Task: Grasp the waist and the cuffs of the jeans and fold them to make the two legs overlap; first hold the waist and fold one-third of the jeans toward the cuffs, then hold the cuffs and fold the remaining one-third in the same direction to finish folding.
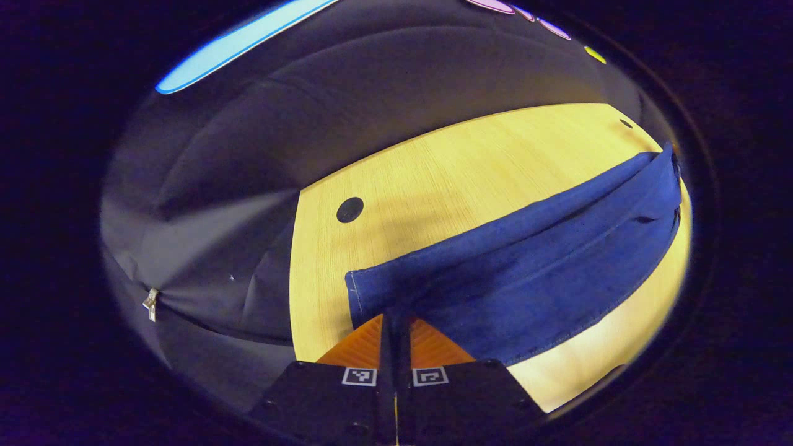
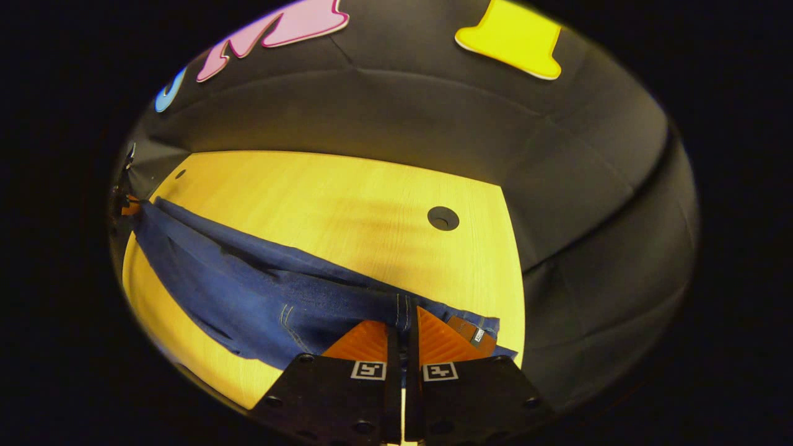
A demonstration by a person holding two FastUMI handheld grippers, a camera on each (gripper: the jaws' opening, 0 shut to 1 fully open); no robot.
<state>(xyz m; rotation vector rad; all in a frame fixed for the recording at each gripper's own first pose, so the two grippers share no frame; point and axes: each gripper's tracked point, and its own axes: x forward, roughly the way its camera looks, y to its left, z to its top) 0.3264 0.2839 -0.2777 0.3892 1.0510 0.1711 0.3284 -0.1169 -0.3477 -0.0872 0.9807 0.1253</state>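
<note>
Left gripper [image 1: 395, 319] clamped on the cuff end of the jeans [image 1: 520, 272], both fingers [image 1: 359, 347] pressed together on the denim edge. Right gripper [image 2: 403, 322] clamped on the waist end of the jeans [image 2: 260, 291], fingers [image 2: 443, 344] closed on the fabric beside the waistband patch [image 2: 474, 331]. Jeans stretched long between the two grippers, partly lifted, lower edge sagging toward the table [image 1: 446, 167]. Legs lying one against the other along their length. Two round dark holes [image 1: 349, 210] in the tabletop, beyond the jeans. Dark cloth wall [image 2: 433, 118] behind the table.
</note>
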